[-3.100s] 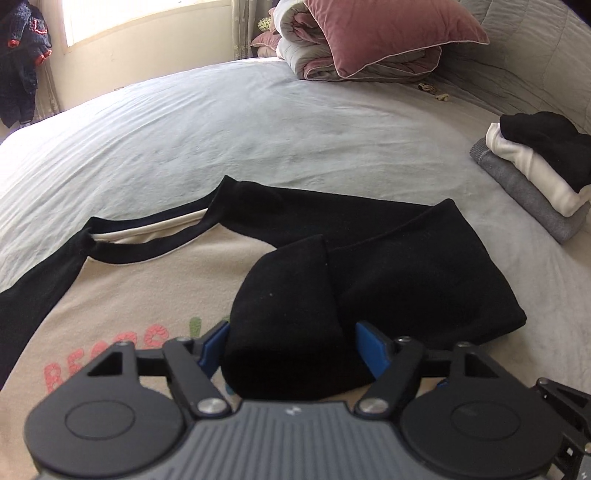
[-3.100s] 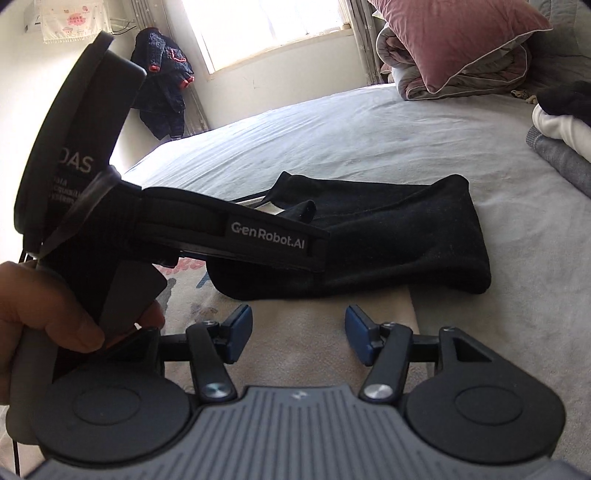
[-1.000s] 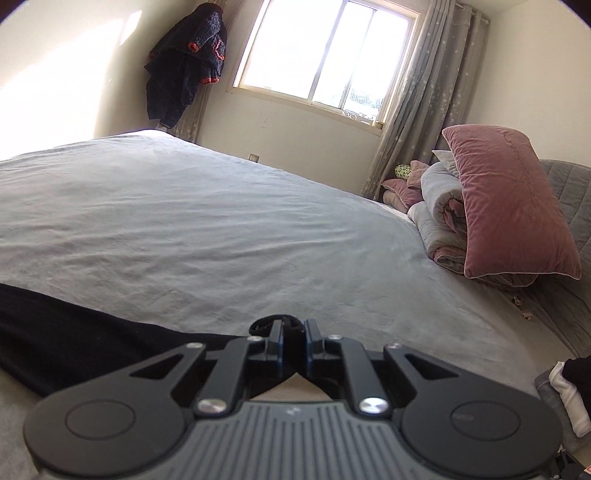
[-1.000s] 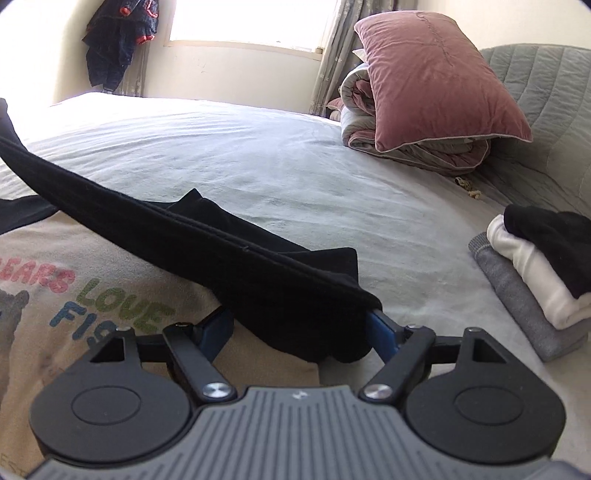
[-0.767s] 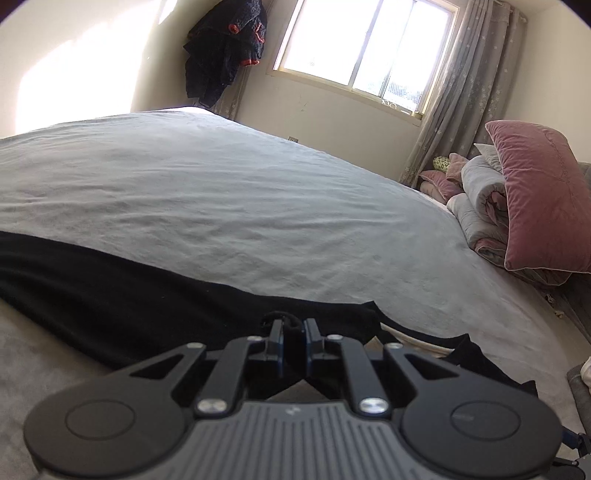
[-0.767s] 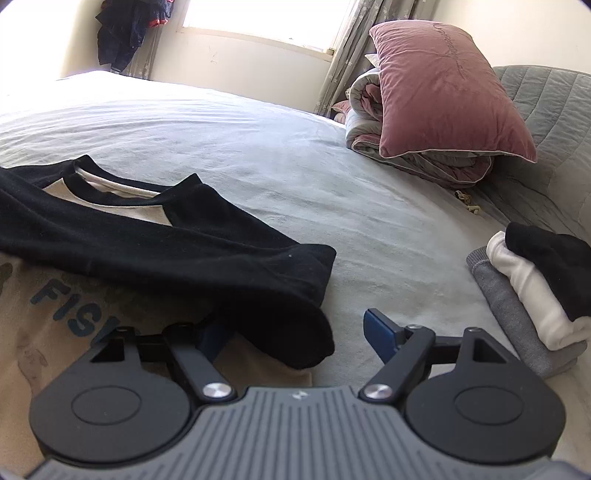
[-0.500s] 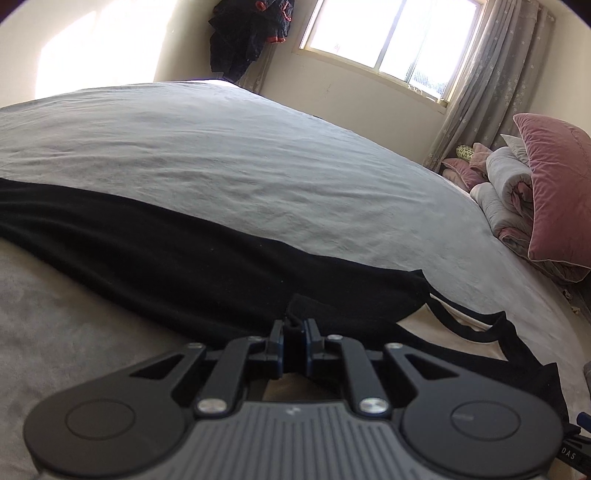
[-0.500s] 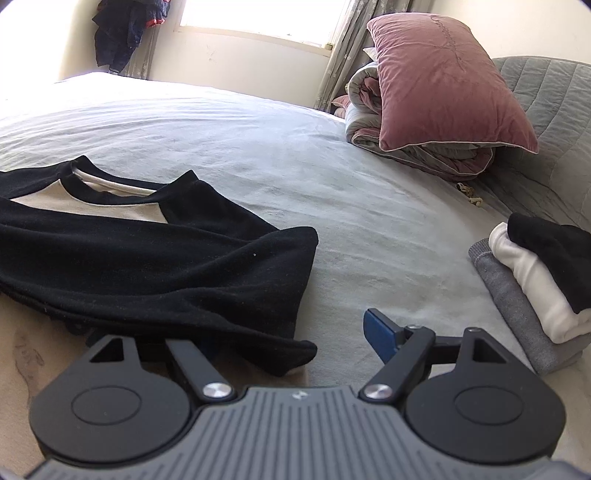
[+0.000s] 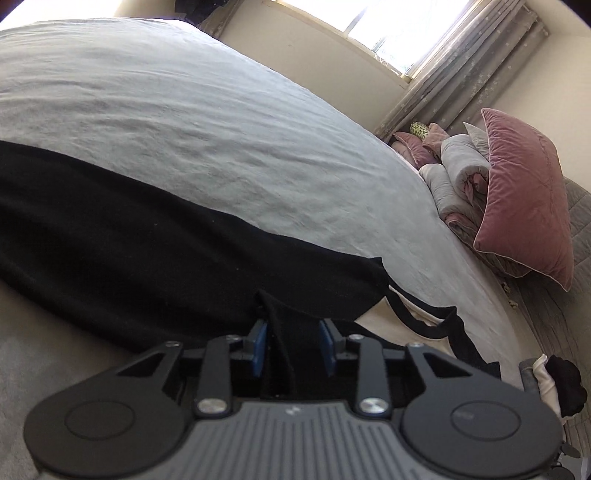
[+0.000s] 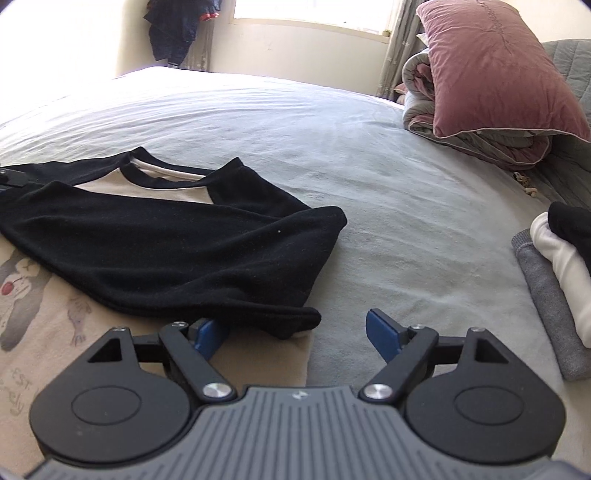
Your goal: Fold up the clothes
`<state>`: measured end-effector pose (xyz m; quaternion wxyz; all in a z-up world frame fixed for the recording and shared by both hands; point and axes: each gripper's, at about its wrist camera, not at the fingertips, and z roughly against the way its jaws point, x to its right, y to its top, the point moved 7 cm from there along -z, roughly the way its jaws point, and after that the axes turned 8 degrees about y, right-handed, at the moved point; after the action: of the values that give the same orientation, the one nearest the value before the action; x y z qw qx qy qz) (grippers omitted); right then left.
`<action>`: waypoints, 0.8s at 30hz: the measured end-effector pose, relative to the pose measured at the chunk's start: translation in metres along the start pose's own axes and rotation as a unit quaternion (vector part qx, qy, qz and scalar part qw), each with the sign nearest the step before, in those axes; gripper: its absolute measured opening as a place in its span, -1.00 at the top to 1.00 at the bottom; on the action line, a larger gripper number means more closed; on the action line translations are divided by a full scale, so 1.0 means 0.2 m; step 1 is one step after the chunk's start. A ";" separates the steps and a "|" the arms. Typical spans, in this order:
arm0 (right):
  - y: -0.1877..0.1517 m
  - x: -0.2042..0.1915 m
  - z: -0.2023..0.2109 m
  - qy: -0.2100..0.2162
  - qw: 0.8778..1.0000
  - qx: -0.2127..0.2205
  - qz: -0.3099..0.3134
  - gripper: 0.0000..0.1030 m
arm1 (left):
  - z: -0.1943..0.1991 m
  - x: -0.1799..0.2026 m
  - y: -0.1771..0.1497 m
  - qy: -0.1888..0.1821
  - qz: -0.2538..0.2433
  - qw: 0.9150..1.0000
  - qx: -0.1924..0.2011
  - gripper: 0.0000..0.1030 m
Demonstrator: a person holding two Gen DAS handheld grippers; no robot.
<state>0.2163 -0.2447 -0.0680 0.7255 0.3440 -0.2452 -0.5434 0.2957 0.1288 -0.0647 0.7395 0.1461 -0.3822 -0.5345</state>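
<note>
Black sleeve (image 10: 184, 251) lies folded across the chest of a cream shirt (image 10: 107, 190) spread on the grey bed (image 10: 369, 166). The shirt's print is half buried under that sleeve, and its lettering is cut off at the picture's edge and unreadable.

The left gripper (image 9: 292, 343) has its jaws a little apart. A ridge of the black cloth stands between them and blue pad faces show on either side. Whether the pads pinch it is hard to tell, since the cloth there is one dark mass.

The right gripper (image 10: 295, 336) stands wide apart and has just been opening a touch further, holding nothing. The sleeve's end lies just ahead of the gap and covers the tip of one finger, so contact there cannot be judged.

A stack of folded clothes (image 10: 546, 280) sits on the bed well apart from the shirt, cut off by the frame. A pink pillow (image 10: 498, 74) leans on a rolled quilt (image 10: 417, 74) near the curtain (image 9: 461, 66), and a dark garment (image 10: 177, 26) hangs by the window.
</note>
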 end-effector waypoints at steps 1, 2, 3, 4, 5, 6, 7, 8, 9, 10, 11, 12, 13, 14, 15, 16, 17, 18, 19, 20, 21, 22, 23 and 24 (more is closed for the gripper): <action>0.00 0.00 0.02 0.028 1.000 0.003 -0.010 -0.62 | -0.01 0.01 0.00 0.005 -0.005 1.000 -0.001 0.90; 0.01 0.01 0.05 0.054 0.998 0.009 -0.022 -0.62 | -0.01 0.02 0.01 0.005 -0.009 1.000 0.006 0.90; 0.02 0.02 0.07 0.075 0.996 0.016 -0.039 -0.62 | 0.00 0.03 0.02 0.005 -0.012 1.000 0.014 0.90; 0.04 0.04 0.08 0.094 0.994 0.025 -0.056 -0.62 | 0.01 0.04 0.03 0.004 -0.016 1.000 0.022 0.90; 0.05 0.06 0.09 0.106 0.991 0.031 -0.074 -0.62 | 0.03 0.06 0.05 0.001 -0.021 0.999 0.034 0.90; 0.07 0.08 0.09 0.116 0.988 0.039 -0.097 -0.62 | 0.06 0.07 0.06 -0.002 -0.026 0.999 0.046 0.90; 0.09 0.12 0.09 0.124 0.983 0.048 -0.124 -0.62 | 0.08 0.08 0.08 -0.005 -0.031 0.998 0.057 0.91; 0.12 0.15 0.08 0.132 0.978 0.058 -0.153 -0.62 | 0.11 0.10 0.10 -0.010 -0.032 0.997 0.070 0.91; 0.14 0.18 0.06 0.138 0.972 0.066 -0.179 -0.62 | 0.13 0.11 0.12 -0.015 -0.033 0.996 0.082 0.91; 0.16 0.22 0.04 0.142 0.966 0.074 -0.205 -0.62 | 0.15 0.12 0.14 -0.019 -0.032 0.995 0.093 0.91; 0.18 0.25 0.01 0.144 0.959 0.078 -0.229 -0.62 | 0.17 0.12 0.17 -0.024 -0.032 0.994 0.103 0.91; 0.19 0.28 -0.02 0.145 0.953 0.081 -0.253 -0.55 | 0.18 0.13 0.19 -0.027 -0.032 0.993 0.109 0.90; 0.20 0.31 -0.08 0.146 0.946 0.081 -0.279 -0.51 | 0.17 0.13 0.21 -0.026 -0.032 0.993 0.110 0.90; 0.21 0.34 -0.13 0.145 0.939 0.079 -0.301 -0.42 | 0.17 0.13 0.23 -0.024 -0.033 0.993 0.110 0.91; 0.22 0.37 -0.18 0.140 0.935 0.077 -0.317 -0.39 | 0.16 0.12 0.24 -0.021 -0.035 0.993 0.109 0.91; 0.22 0.40 -0.23 0.132 0.930 0.073 -0.335 -0.38 | 0.15 0.12 0.24 -0.017 -0.037 0.993 0.108 0.91; 0.22 0.42 -0.28 0.127 0.924 0.070 -0.353 -0.33 | 0.14 0.11 0.25 -0.014 -0.039 0.993 0.107 0.91; 0.22 0.43 -0.30 0.130 0.918 0.072 -0.367 -0.24 | 0.13 0.10 0.25 -0.012 -0.040 0.993 0.107 0.91; 0.23 0.44 -0.32 0.135 0.913 0.076 -0.378 -0.19 | 0.13 0.10 0.25 -0.011 -0.038 0.993 0.108 0.91; 0.23 0.44 -0.34 0.140 0.907 0.080 -0.390 -0.05 | 0.12 0.09 0.25 -0.010 -0.037 0.993 0.109 0.91; 0.24 0.43 -0.35 0.148 0.905 0.079 -0.391 0.40 | 0.12 0.08 0.26 -0.010 -0.035 0.993 0.110 0.91; 0.25 0.42 -0.35 0.157 0.905 0.076 -0.388 0.81 | 0.13 0.06 0.26 -0.011 -0.032 0.993 0.117 0.91; 0.27 0.40 -0.33 0.153 0.912 0.082 -0.372 0.86 | 0.13 0.05 0.26 -0.012 -0.028 0.992 0.123 0.91; 0.29 0.39 -0.31 0.145 0.919 0.092 -0.354 0.86 | 0.14 0.04 0.26 -0.012 -0.024 0.991 0.129 0.91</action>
<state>0.3210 -0.2948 -0.0647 0.4782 0.5483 -0.0483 -0.6844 0.3126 0.1475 -0.0105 0.6967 0.2426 -0.4535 -0.5001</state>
